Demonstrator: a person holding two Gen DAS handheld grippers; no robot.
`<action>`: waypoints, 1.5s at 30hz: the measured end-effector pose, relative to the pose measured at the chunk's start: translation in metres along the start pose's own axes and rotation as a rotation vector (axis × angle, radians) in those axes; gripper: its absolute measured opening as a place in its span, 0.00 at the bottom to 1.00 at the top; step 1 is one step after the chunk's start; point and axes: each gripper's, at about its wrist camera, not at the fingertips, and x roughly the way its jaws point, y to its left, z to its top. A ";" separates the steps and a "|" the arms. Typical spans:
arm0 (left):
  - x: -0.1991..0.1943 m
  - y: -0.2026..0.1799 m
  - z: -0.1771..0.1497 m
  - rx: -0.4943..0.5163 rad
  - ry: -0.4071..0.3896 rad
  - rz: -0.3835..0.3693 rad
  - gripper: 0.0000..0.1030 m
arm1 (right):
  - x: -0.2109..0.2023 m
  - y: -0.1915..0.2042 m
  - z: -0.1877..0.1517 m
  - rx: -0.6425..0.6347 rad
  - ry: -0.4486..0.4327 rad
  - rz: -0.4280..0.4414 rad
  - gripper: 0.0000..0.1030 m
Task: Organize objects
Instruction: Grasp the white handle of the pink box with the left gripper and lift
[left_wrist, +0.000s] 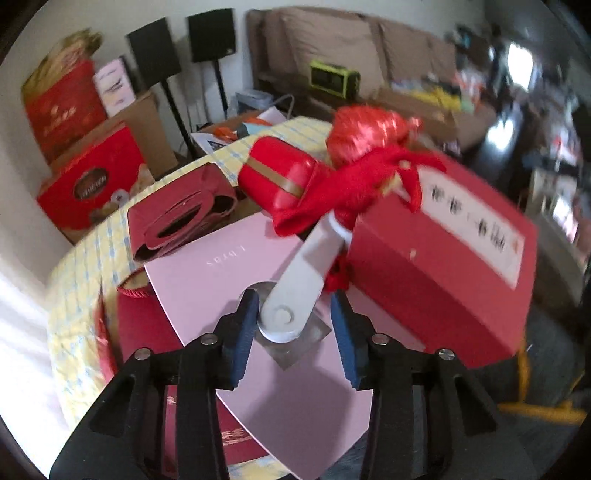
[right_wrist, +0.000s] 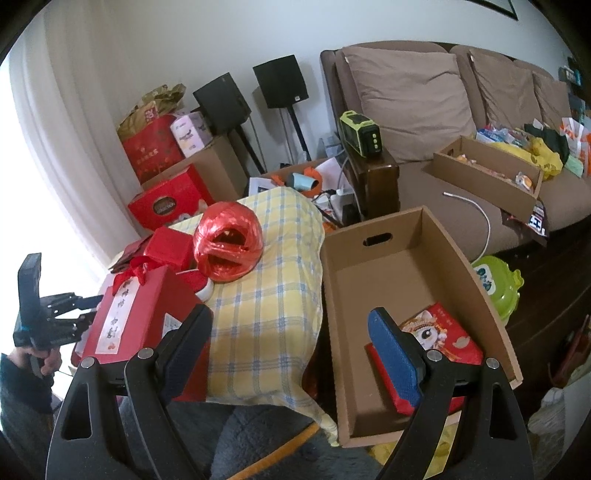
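In the left wrist view my left gripper (left_wrist: 295, 332) points down at a pink flat box (left_wrist: 207, 273). The round end of a white flat strip (left_wrist: 303, 273) lies between its blue pads. The left pad touches the strip and a narrow gap shows at the right pad. Red ribbon (left_wrist: 343, 184) wraps the strip's far end, beside a red gift box with a white label (left_wrist: 443, 254). A red raffia ball (right_wrist: 229, 247) and a red tin (left_wrist: 280, 173) sit behind it. My right gripper (right_wrist: 291, 350) hangs open and holds nothing, above the edge between the checked tablecloth (right_wrist: 266, 317) and a cardboard box (right_wrist: 461, 254).
A red cartoon packet (right_wrist: 439, 332) lies in the cardboard box. A hand (right_wrist: 40, 362) holds the left gripper (right_wrist: 94, 306) at the gift box (right_wrist: 136, 317). Red cartons (right_wrist: 170, 203), speakers (right_wrist: 280, 81) and a sofa (right_wrist: 443, 173) stand behind. A green tub (right_wrist: 498, 288) sits on the right.
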 end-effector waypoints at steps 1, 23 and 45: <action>0.003 -0.002 0.001 0.017 0.018 0.008 0.39 | 0.000 0.000 0.000 0.000 0.003 0.001 0.85; -0.068 0.038 0.012 -0.134 -0.236 -0.050 0.24 | -0.002 -0.017 -0.004 0.079 0.007 0.002 0.85; -0.023 0.037 -0.023 -0.175 -0.074 0.086 0.51 | -0.008 -0.018 -0.003 0.100 -0.002 0.011 0.85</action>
